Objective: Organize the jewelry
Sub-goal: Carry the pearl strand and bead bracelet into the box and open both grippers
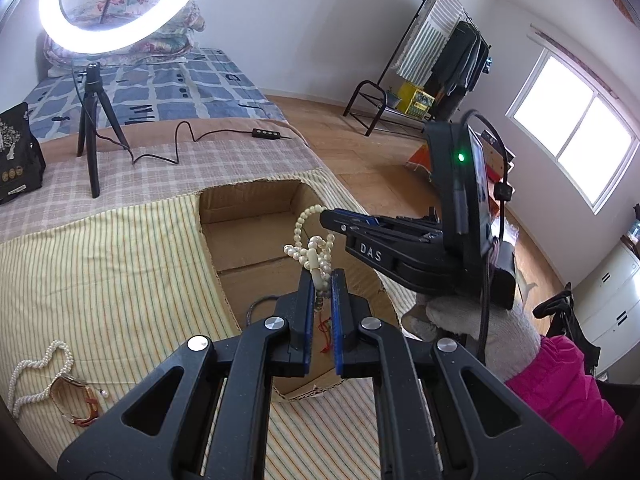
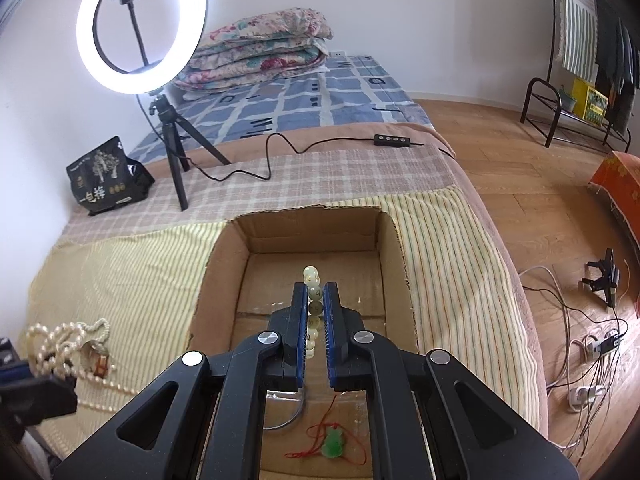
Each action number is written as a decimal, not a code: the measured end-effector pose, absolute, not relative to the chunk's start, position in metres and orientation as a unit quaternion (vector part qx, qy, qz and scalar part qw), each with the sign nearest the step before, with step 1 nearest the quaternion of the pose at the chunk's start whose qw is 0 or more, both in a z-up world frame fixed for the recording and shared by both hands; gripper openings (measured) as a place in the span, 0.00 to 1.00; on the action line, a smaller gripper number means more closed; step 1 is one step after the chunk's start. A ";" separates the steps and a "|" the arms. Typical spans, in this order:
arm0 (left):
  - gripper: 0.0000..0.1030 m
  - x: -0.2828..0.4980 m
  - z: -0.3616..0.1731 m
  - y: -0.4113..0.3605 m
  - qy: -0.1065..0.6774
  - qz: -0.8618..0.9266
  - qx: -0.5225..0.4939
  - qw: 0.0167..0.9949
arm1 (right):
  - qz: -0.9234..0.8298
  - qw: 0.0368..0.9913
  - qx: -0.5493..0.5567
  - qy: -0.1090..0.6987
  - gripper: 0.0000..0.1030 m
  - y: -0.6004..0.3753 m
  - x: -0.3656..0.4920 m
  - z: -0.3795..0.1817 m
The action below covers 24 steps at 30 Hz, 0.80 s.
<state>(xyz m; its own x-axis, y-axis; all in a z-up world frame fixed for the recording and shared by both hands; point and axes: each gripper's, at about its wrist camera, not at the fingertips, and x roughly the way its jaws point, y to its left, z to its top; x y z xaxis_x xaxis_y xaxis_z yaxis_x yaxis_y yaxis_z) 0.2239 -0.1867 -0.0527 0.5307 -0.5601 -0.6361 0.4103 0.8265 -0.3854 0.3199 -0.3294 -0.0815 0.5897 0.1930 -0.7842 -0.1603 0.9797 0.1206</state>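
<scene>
My left gripper [image 1: 322,275] is shut on a cream bead strand [image 1: 310,240] and holds it above the open cardboard box [image 1: 248,216]. My right gripper [image 2: 316,286] is shut on a pale bead bracelet [image 2: 313,280] over the same box [image 2: 312,228]; it also shows in the left wrist view [image 1: 332,216], beside the strand. In the box lie a green pendant on red cord [image 2: 332,444] and a metal bangle [image 2: 286,420]. A white pearl necklace [image 1: 36,372] and a brown bangle [image 1: 76,400] lie on the striped cloth at the left.
A ring light on a tripod [image 2: 142,32] with its cable and remote [image 2: 394,139] stands behind the box. A black bag [image 2: 104,176] sits at the back left. Folded quilts [image 2: 260,48] lie on the bed. Cables [image 2: 592,352] lie on the floor at the right.
</scene>
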 end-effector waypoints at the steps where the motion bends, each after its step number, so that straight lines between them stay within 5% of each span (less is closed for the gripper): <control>1: 0.05 0.224 -0.054 -0.190 0.397 -0.279 -0.090 0.870 | 0.098 0.891 0.020 0.443 0.06 -0.331 0.322 -0.083; 24: 0.05 0.217 -0.069 -0.217 0.402 -0.274 -0.028 0.873 | 0.094 0.884 0.044 0.457 0.06 -0.344 0.339 -0.096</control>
